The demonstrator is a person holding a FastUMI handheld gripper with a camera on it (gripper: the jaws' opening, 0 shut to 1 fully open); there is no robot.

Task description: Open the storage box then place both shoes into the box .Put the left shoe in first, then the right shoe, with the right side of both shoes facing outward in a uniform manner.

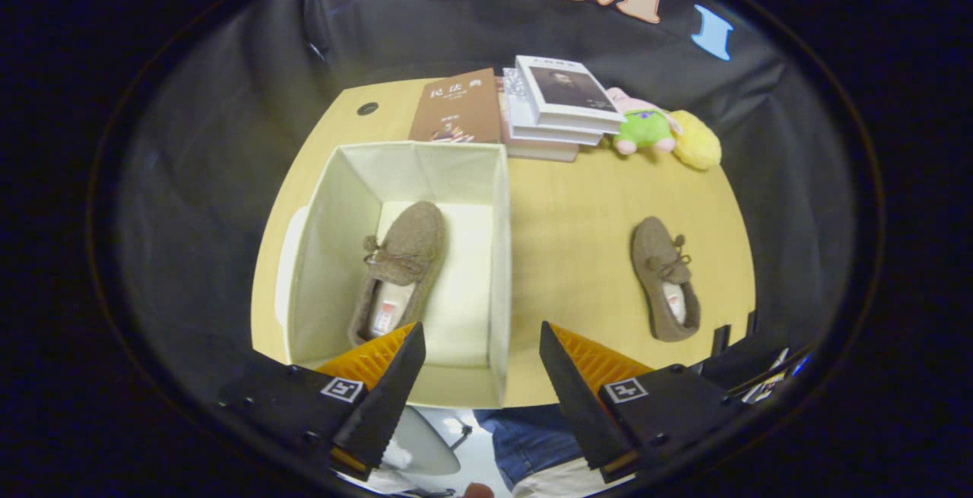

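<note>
Fingers of the gripper stand wide apart above the near edge of the desk, holding nothing; between and below them a person's trouser leg shows past the desk edge. One finger sits over the near part of the storage box, the other over bare desk just beside the box's right wall.

Just ahead of the fingers the cream fabric box stands open, its top uncovered and its walls upright. A pale flat panel, perhaps the lid, shows along the box's left outer side; whether it leans on the wall or lies on the desk cannot be told. Inside the box lies one brown fuzzy slipper, sole down, toe pointing away from the fingers and heel toward them, set nearer the left wall, with bare floor to its right. It has a small bow on top and a pale lining with a tag.

The second brown slipper lies on the desk well to the right of the box, apart from it, also sole down with the toe pointing away.

Beyond the box, at the far side of the desk, a brown book lies flat, and just beside it a stack of books. To the right of the stack rest a pink and green plush toy and a yellow plush toy, touching each other. A dark round hole marks the desk's far left corner.
</note>
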